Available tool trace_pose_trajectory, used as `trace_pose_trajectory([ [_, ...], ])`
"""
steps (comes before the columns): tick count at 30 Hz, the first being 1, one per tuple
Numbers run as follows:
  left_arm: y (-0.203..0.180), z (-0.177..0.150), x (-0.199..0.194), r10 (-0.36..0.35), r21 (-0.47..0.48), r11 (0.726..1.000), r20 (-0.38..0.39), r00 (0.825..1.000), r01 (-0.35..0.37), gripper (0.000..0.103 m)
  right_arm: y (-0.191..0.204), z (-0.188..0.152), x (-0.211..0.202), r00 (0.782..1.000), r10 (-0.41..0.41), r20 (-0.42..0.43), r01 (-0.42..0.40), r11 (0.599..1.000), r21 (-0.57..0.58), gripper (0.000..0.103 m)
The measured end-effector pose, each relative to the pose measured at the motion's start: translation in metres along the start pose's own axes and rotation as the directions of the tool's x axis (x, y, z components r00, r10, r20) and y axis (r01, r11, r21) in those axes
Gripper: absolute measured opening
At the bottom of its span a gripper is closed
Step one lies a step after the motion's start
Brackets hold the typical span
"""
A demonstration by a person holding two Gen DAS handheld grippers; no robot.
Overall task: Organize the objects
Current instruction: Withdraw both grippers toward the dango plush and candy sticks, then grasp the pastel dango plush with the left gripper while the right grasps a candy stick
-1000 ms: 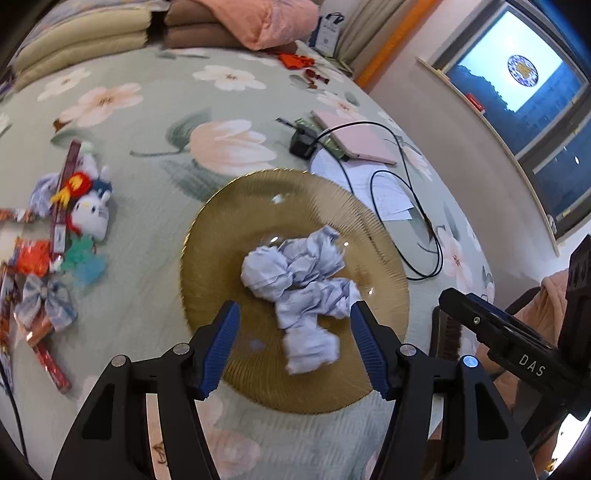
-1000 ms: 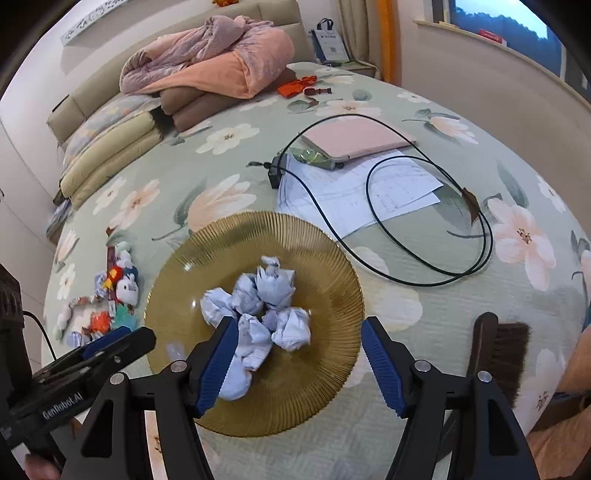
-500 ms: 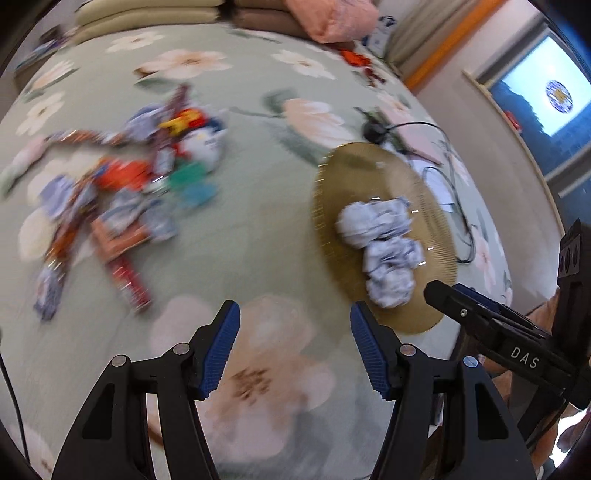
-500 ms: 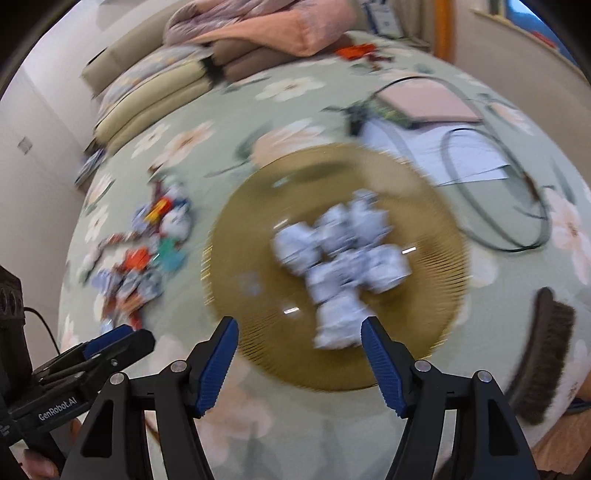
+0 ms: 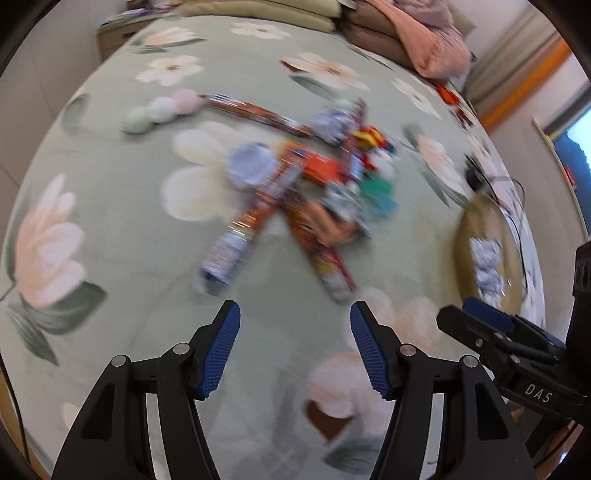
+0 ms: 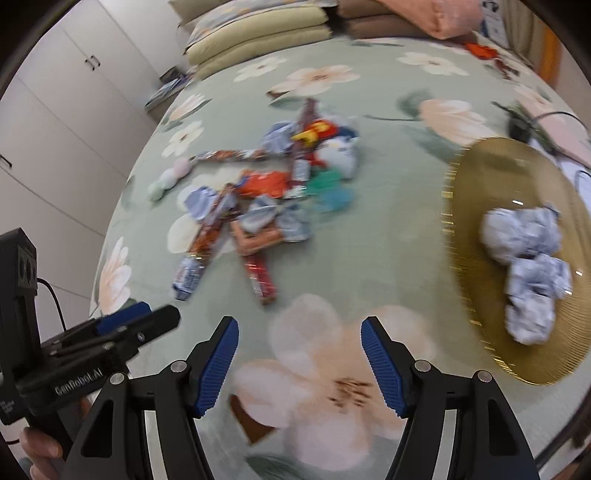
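Observation:
A pile of snack wrappers, crumpled paper balls and small toys (image 5: 295, 192) lies on the floral bedspread; it also shows in the right wrist view (image 6: 266, 192). A gold plate (image 6: 476, 177) at the right holds several crumpled paper balls (image 6: 524, 254); its edge shows in the left wrist view (image 5: 465, 236). My left gripper (image 5: 295, 347) is open and empty, just short of the pile. My right gripper (image 6: 299, 362) is open and empty over a printed flower, between pile and plate.
A pastel row of three balls (image 5: 162, 110) lies left of the pile. Pillows (image 6: 258, 33) and a pink blanket (image 5: 436, 48) are at the head of the bed. A black cable and charger (image 6: 521, 125) lie beyond the plate.
Both grippers have swung left, away from the gold plate and toward the pile of wrappers. The plate has gone from centre to the right edge of both views. Both stay open.

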State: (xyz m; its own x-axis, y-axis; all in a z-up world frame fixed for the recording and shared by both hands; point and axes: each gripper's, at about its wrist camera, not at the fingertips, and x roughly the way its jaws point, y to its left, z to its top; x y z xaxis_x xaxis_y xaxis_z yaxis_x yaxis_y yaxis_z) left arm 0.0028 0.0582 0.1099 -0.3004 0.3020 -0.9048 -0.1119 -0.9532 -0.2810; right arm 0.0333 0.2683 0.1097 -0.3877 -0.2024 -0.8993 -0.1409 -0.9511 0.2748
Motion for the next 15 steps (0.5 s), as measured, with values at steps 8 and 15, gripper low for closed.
trace_pose_trajectory([
  [8, 0.068, 0.052, -0.014, 0.143, -0.011, 0.99, 0.155, 0.978, -0.143, 0.061, 0.052, 0.034, 0.039, 1.0, 0.012, -0.027, -0.013, 0.999, -0.04, 0.068],
  [15, 0.114, 0.142, 0.017, 0.246, 0.177, 0.939, 0.246, 0.937, -0.293, 0.066, 0.092, 0.056, 0.086, 0.993, 0.08, -0.088, -0.082, 0.996, -0.025, 0.068],
])
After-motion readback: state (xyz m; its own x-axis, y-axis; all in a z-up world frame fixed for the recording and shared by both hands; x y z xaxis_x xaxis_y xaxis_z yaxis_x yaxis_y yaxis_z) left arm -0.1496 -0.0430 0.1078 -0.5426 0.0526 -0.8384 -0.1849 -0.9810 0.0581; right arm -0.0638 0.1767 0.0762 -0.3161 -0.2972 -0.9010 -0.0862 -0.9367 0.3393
